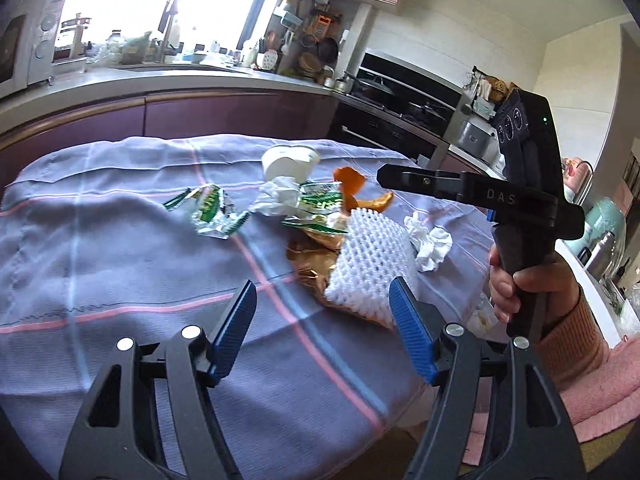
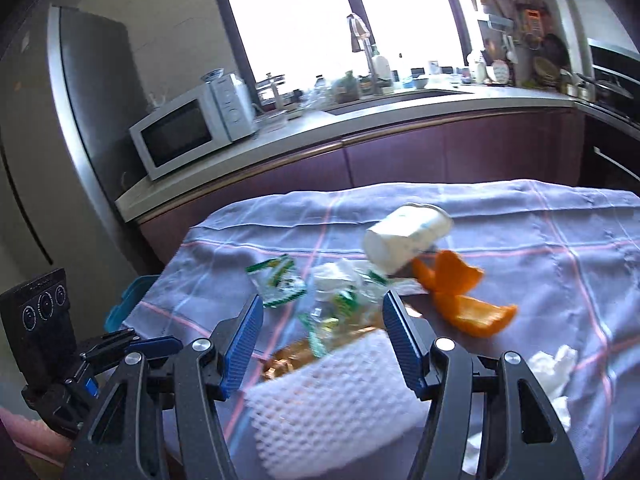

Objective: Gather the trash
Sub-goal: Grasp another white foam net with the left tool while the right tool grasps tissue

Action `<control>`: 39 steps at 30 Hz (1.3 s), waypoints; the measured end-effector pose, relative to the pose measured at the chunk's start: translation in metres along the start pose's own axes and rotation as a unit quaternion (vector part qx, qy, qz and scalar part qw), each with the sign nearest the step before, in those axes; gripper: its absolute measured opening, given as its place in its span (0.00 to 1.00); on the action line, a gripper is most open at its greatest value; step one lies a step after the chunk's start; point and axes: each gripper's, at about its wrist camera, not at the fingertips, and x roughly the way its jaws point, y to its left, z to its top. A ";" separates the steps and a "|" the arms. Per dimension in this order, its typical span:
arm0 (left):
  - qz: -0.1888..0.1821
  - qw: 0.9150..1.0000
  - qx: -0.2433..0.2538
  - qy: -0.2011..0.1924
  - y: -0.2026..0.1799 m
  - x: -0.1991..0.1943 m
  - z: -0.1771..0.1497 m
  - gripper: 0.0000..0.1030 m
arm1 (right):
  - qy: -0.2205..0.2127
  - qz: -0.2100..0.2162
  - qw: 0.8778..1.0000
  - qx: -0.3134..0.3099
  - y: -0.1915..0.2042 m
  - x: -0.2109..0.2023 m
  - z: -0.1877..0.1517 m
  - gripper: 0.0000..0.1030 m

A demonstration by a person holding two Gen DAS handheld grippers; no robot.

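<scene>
Trash lies heaped mid-tablecloth — foam net, orange peel, wrappers, tissues, tipped cup — and with your left gripper and right gripper both wide and empty on approach, you select one piece, probably the net, and close on it

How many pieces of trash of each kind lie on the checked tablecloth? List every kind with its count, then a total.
White paper cup: 1
Orange peel pieces: 2
Crumpled white tissues: 2
Green-and-clear wrappers: 2
White foam fruit net: 1
Gold foil wrapper: 1
Total: 9
</scene>
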 end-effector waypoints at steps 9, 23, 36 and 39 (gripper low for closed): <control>-0.003 0.998 0.053 0.017 -0.026 0.032 0.017 0.71 | 0.003 -0.106 0.992 0.073 -0.084 -0.021 -0.032 0.58; -0.002 0.993 0.043 0.109 -0.023 0.100 0.025 0.36 | 0.044 -0.128 0.988 0.079 -0.107 -0.016 -0.060 0.57; -0.012 0.996 0.036 0.078 -0.025 0.078 0.029 0.12 | 0.025 -0.104 0.989 0.103 -0.113 -0.033 -0.058 0.08; -0.017 0.997 0.037 0.063 -0.027 0.065 0.032 0.11 | 0.016 -0.099 0.990 0.095 -0.106 -0.039 -0.053 0.04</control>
